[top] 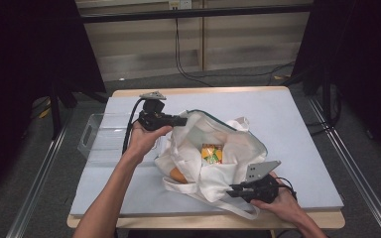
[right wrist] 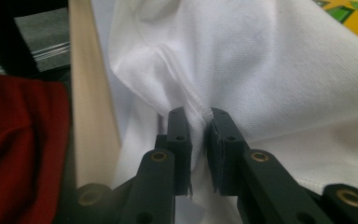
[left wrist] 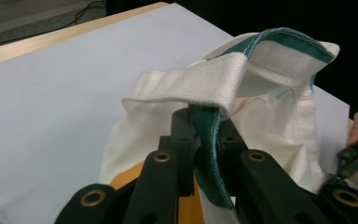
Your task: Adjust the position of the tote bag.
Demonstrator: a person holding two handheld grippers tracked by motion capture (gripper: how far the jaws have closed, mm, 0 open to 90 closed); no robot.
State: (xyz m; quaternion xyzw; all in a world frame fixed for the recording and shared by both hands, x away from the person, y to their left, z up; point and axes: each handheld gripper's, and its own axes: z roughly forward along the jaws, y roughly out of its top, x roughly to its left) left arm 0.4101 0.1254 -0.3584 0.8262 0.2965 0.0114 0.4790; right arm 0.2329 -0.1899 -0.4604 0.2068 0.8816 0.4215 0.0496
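A white cloth tote bag (top: pixel 228 148) with a green-trimmed rim lies open in the middle of the table. My left gripper (top: pixel 183 120) is at its far left side. In the left gripper view the jaws (left wrist: pixel 205 121) are shut on the green rim (left wrist: pixel 209 154), under a white handle strap (left wrist: pixel 191 86). My right gripper (top: pixel 230 191) is at the bag's near edge, shut (right wrist: pixel 199 116) on a fold of white bag cloth (right wrist: pixel 284 70). Inside the bag sit a yellow and green packet (top: pixel 212 153) and an orange item (top: pixel 177 175).
A clear plastic bin (top: pixel 104 136) stands on the grey mat (top: pixel 287 114) to the left of the bag. The table's wooden front edge (right wrist: pixel 88 116) runs close beside my right gripper, with red cloth (right wrist: pixel 18 140) beyond it.
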